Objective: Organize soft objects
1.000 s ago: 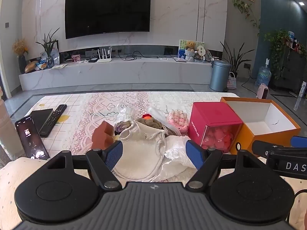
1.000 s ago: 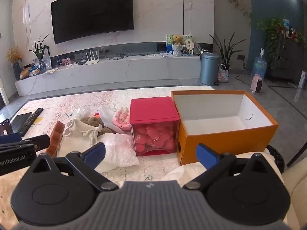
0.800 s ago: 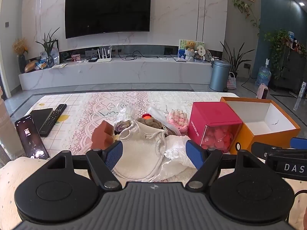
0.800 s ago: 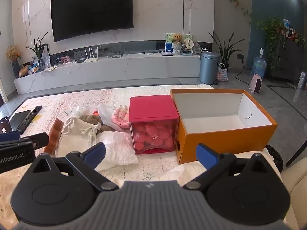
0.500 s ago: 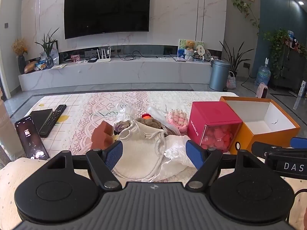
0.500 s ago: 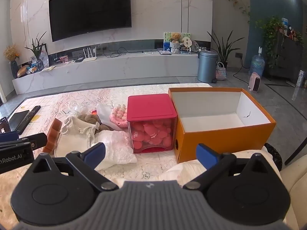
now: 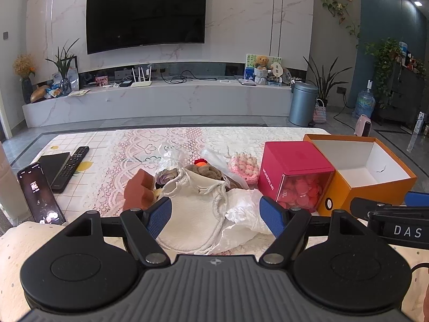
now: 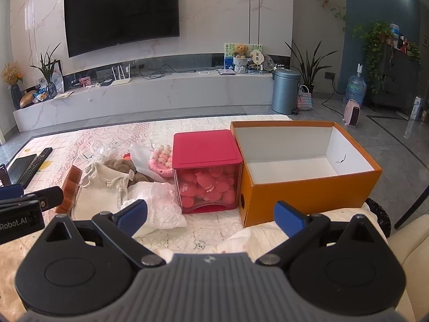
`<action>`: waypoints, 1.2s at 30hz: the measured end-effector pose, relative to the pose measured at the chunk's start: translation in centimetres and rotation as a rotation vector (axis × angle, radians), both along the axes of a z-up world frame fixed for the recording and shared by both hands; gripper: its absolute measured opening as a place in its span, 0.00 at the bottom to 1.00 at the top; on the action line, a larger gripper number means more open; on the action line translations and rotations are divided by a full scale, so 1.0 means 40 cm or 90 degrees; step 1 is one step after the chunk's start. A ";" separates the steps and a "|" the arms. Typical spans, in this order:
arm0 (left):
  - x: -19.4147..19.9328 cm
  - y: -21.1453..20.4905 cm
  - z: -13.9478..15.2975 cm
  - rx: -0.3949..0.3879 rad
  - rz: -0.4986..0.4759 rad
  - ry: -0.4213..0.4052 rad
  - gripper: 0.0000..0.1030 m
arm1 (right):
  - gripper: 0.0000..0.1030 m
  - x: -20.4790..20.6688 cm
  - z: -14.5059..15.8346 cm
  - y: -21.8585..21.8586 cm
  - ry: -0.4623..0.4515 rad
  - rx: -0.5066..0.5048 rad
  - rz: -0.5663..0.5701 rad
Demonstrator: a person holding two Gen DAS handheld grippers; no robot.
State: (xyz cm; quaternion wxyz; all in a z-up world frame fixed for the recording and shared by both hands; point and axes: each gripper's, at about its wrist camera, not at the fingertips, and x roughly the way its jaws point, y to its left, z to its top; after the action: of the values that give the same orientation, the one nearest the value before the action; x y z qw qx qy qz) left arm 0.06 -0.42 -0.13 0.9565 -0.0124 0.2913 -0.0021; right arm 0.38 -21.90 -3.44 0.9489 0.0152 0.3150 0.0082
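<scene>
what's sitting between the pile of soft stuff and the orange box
The red-lidded cube stands on the table directly between the soft pile, cream drawstring pouch and white crumpled cloth, and the open orange box. It sits right against the box's left wall, so items must go over or around it.

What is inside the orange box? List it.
The orange box shows only a bare white floor and walls with one small dark mark. No soft item is visible in it. Its near wall hides the strip of floor right behind it.
</scene>
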 end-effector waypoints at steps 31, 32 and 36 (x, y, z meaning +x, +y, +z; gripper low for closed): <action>-0.004 -0.004 0.000 -0.004 -0.021 -0.004 0.72 | 0.96 -0.002 -0.003 -0.003 0.007 0.000 -0.008; -0.005 -0.004 0.000 -0.004 -0.021 -0.004 0.72 | 0.96 -0.002 -0.004 -0.003 0.007 0.000 -0.008; -0.004 -0.004 -0.001 -0.004 -0.021 -0.004 0.72 | 0.96 -0.003 -0.007 -0.003 0.009 0.000 -0.010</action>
State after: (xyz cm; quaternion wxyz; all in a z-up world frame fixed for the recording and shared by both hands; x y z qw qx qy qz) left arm -0.12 -0.59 -0.15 0.9573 -0.0102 0.2884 -0.0189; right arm 0.25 -22.01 -3.72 0.9467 0.0177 0.3216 0.0007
